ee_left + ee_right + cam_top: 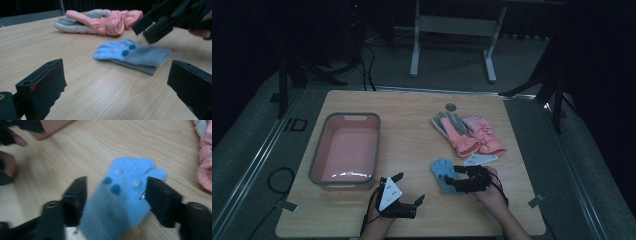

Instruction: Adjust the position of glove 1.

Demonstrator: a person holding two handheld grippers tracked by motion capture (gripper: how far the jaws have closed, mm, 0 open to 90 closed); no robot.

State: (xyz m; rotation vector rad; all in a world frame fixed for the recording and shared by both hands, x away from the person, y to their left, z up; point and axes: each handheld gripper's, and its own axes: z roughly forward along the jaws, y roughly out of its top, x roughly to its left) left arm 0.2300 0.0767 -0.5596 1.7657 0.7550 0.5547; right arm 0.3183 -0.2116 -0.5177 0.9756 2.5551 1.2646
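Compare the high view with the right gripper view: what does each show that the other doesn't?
High view alone: the pink tub, the whole table, and the left gripper open over bare wood. Right gripper view alone: the dark dots and clear studs on the blue glove, and the right gripper open with its jaws either side of the cuff. Both: the blue glove and the pink gloves.

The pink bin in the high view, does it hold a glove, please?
No, the pink bin holds nothing; the blue glove lies on the table.
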